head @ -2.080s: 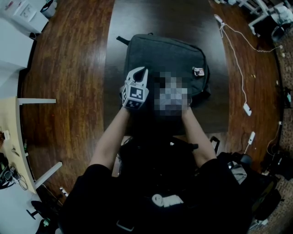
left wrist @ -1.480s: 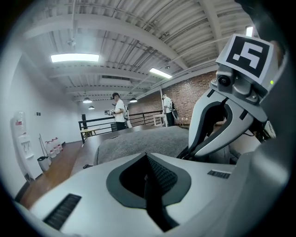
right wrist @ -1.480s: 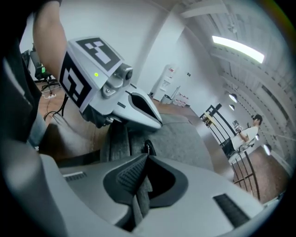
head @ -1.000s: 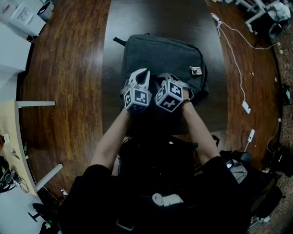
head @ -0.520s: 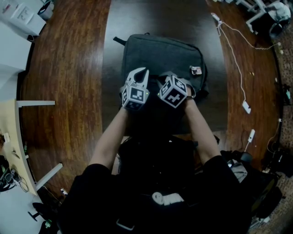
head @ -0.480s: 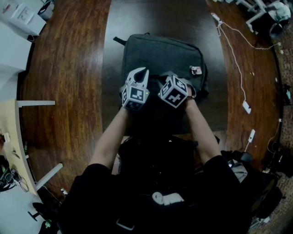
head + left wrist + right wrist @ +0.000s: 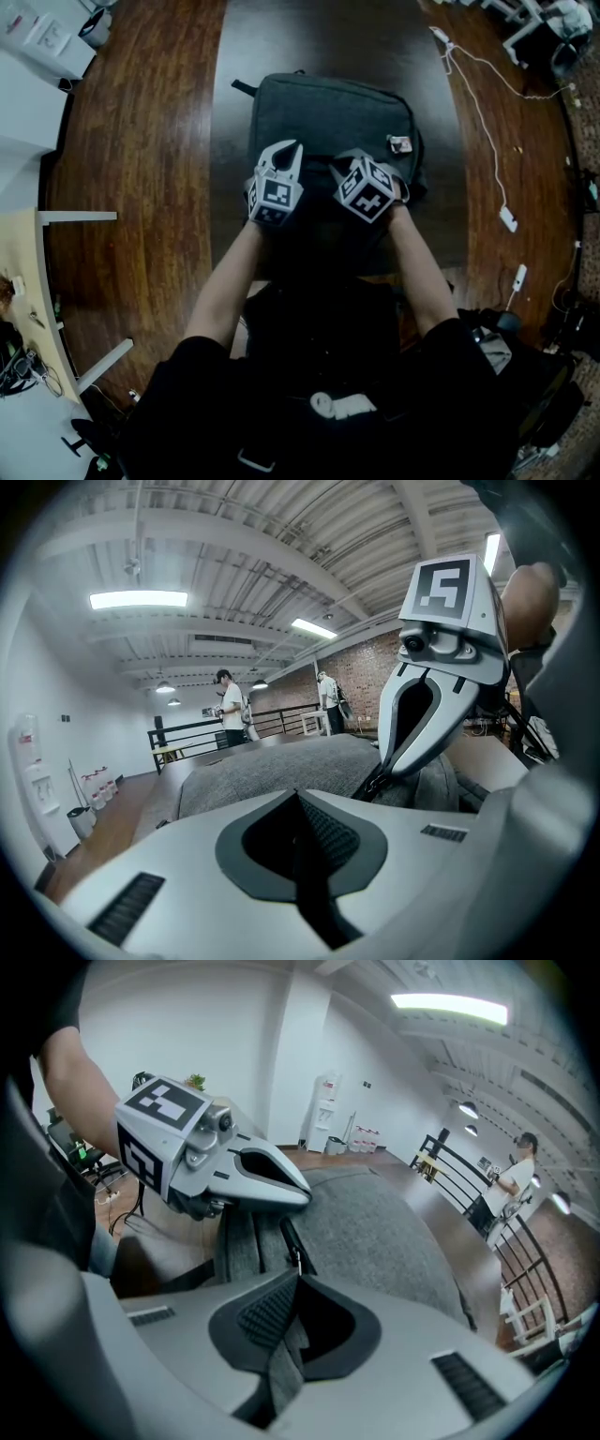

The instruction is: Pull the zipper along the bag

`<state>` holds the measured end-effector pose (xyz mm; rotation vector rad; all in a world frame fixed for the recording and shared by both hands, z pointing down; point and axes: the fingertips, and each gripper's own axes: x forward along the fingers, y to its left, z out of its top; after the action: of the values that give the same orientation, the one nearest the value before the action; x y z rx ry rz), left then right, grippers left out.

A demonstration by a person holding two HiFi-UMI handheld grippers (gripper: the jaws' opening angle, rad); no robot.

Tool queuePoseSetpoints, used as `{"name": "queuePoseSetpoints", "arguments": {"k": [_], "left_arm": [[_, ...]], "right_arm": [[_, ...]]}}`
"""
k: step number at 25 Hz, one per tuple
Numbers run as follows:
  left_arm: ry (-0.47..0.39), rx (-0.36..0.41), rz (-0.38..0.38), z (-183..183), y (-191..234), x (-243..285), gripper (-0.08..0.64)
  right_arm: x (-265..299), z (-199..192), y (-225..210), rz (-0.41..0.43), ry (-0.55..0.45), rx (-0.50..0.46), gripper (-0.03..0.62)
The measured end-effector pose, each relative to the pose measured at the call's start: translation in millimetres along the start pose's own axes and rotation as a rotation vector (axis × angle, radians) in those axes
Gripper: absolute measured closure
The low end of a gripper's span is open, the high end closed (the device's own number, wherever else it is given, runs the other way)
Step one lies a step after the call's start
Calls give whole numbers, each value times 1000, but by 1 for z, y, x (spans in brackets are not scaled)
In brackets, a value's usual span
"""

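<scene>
Zipper tab (image 7: 279, 1358), a flat grey strip, is clamped in the right gripper (image 7: 298, 1274) at the near edge of the heathered grey bag (image 7: 328, 112) on the dark table (image 7: 281, 37). Beside it, the left gripper (image 7: 298, 797) is closed.

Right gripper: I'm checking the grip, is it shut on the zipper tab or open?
Shut on the tab. In its own view, the right gripper pinches that grey strip, jaw tips together.

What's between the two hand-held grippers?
A bit of the grey bag and its dark zipper, from the left hand-held gripper to the right hand-held gripper; the right gripper view shows it.
</scene>
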<state>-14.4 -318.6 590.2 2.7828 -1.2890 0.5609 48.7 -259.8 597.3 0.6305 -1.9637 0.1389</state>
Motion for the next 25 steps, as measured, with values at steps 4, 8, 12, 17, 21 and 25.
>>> {"name": "queuePoseSetpoints", "arguments": {"k": [4,8,12,17,21,25], "left_arm": [[6,-5,-5,-1,-1,2,563],[18,-19,-10,-2,-3,1,563],[32,-35,-15,0,-4,-1,563],[27,-43,-21,-1,-2,-1,563],[33,-40,-18,0,-3,-2,563],[21,-29,-23,-3,-2,1,563]], "right_arm": [[-1,-7,-4,-3,-4,4,580],[-4,-11,-5,-2,-6,10,579],[-6,-13,-7,-2,-10,12,580],[-7,-19,-9,-1,-11,31,580],[-10,-24,-11,-7,-14,38,579],[-11,-28,-14,-14,-16,36,578]]}}
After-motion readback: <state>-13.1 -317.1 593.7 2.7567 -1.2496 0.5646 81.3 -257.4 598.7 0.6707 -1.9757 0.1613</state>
